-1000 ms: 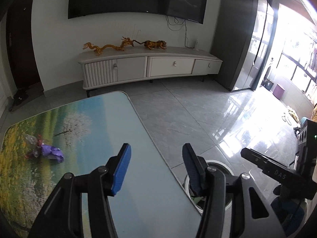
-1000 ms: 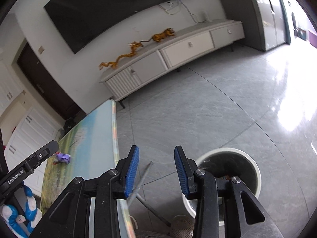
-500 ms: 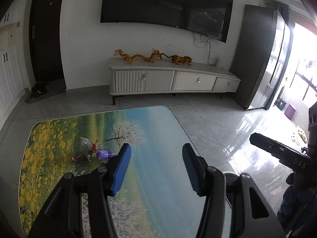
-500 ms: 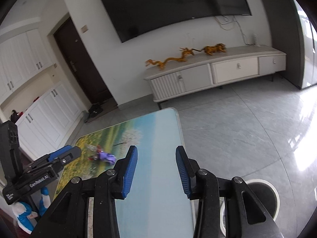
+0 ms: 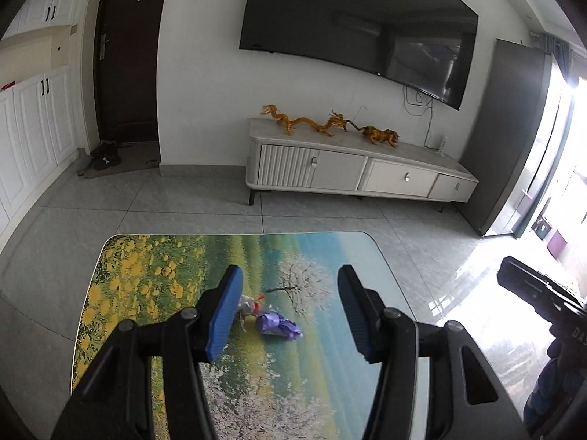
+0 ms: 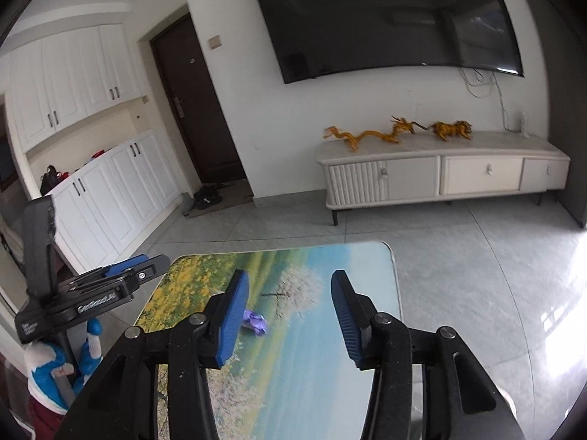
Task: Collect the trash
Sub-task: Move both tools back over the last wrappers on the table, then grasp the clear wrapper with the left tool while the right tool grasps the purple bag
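Clear wrapper [image 5: 246, 302] partly behind finger

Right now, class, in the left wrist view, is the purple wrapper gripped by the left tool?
No: the purple wrapper lies on the table, beyond the empty left tool.

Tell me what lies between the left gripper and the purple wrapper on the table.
Nothing but bare tabletop; the left wrist view shows the left gripper open above the purple wrapper.
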Tool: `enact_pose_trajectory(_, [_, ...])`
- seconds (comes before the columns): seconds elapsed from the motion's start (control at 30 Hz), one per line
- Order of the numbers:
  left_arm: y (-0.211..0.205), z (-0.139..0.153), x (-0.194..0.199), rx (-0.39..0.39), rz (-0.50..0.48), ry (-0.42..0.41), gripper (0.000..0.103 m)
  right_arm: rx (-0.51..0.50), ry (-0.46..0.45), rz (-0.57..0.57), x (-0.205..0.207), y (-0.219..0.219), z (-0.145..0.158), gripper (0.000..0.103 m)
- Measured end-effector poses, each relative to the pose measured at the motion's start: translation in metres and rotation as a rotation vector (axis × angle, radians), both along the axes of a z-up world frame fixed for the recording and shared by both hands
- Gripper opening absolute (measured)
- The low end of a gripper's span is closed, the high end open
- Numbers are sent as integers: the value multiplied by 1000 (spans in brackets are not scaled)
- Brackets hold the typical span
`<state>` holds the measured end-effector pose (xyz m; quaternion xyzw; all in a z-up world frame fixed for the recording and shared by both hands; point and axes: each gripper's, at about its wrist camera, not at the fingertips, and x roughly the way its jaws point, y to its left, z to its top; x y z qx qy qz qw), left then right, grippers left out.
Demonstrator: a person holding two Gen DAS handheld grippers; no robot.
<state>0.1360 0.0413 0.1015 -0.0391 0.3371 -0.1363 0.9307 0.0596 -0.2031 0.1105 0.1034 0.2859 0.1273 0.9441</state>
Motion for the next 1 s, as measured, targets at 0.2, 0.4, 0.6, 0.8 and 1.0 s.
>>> enact_pose_trajectory(0.2, [21, -39, 33, -30, 62, 85, 52, -32, 52, 50, 20, 14, -25, 49])
enact_pose_trajectory(0.4, [17, -86, 63, -13, 77, 157, 54, -49, 148, 108, 49, 21, -73, 49])
enact_pose_trajectory(0.6, [7, -124, 87, 36, 109, 204, 54, -77, 218, 219, 76, 47, -115, 53])
enact_pose_trajectory(0.8, [19, -152, 105, 6, 156, 247, 54, -95, 251, 319, 102, 81, -145, 55])
enact_pose_trajectory(1.0, [33, -169, 116, -68, 169, 272, 46, -129, 270, 390, 120, 111, -167, 55])
